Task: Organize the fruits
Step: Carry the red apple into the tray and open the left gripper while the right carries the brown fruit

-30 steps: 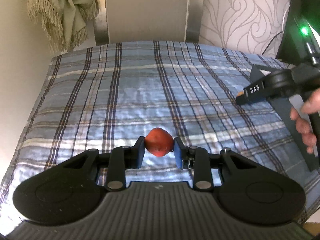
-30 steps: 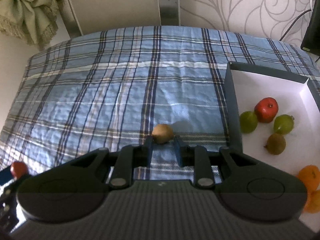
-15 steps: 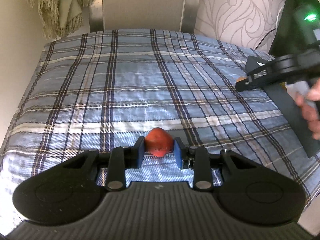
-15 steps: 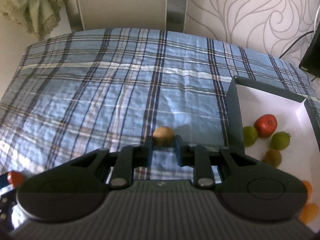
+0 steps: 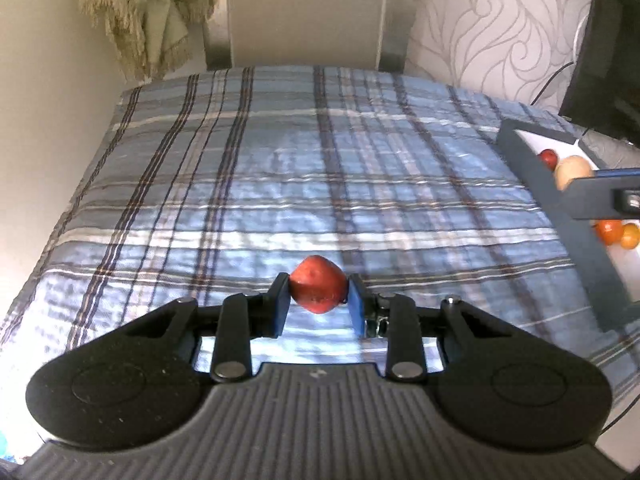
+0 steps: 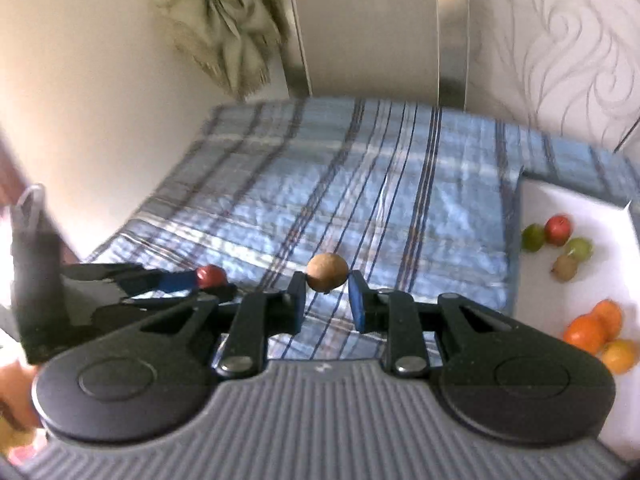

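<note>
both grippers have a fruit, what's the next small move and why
Probably carry the right gripper, shut on the brown kiwi, rightward over the box wall and let go near the other kiwi. The kiwi hangs over the plaid cloth, just left of that wall. The left gripper can wait with its red fruit.

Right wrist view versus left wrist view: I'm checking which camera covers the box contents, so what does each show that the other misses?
Only the right wrist view shows the green fruits and the brown fruit lying in the box. Only the left shows the dark screen. Both show the left gripper shut on the red fruit, the right gripper shut on the kiwi, the oranges and the plaid cloth.
</note>
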Tool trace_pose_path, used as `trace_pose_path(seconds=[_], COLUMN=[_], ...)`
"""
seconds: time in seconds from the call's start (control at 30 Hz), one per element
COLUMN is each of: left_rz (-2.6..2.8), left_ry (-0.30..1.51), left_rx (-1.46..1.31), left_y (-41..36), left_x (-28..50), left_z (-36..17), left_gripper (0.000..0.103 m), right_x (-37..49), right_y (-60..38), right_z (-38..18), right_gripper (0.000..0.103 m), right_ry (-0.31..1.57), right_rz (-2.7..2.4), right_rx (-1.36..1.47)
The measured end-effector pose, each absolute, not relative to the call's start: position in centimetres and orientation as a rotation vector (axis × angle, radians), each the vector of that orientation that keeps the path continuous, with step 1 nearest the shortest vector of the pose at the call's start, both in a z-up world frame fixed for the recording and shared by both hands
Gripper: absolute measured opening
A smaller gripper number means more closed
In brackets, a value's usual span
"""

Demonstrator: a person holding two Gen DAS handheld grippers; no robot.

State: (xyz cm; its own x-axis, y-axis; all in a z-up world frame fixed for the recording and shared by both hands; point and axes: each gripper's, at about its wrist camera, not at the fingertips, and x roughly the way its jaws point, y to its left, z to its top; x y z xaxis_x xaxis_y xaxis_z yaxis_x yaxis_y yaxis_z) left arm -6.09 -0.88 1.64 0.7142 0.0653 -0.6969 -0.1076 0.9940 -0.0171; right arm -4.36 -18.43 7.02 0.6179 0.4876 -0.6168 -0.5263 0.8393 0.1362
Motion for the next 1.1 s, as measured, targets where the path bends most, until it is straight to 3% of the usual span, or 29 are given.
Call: trace_pose_path(seconds=[0.33, 1.1], left_rz=[0.115, -0.118], left_ry=[0.737, 0.643], left_rx=[-0.061, 0.025], left_y=[-7.5, -23.1], left_x=[-8.0, -6.4], left_z=[4.1, 6.5], left_gripper=[0.035, 0.035], right_x=[-9.8, -13.0], right_y=[-26.5, -39.5], right_z=[8.9, 9.1], right_gripper=[0.026, 0.026], right_ry=[0.627, 0.569], right_rz=[0.629, 0.405], right_rx=[-0.019, 0.048])
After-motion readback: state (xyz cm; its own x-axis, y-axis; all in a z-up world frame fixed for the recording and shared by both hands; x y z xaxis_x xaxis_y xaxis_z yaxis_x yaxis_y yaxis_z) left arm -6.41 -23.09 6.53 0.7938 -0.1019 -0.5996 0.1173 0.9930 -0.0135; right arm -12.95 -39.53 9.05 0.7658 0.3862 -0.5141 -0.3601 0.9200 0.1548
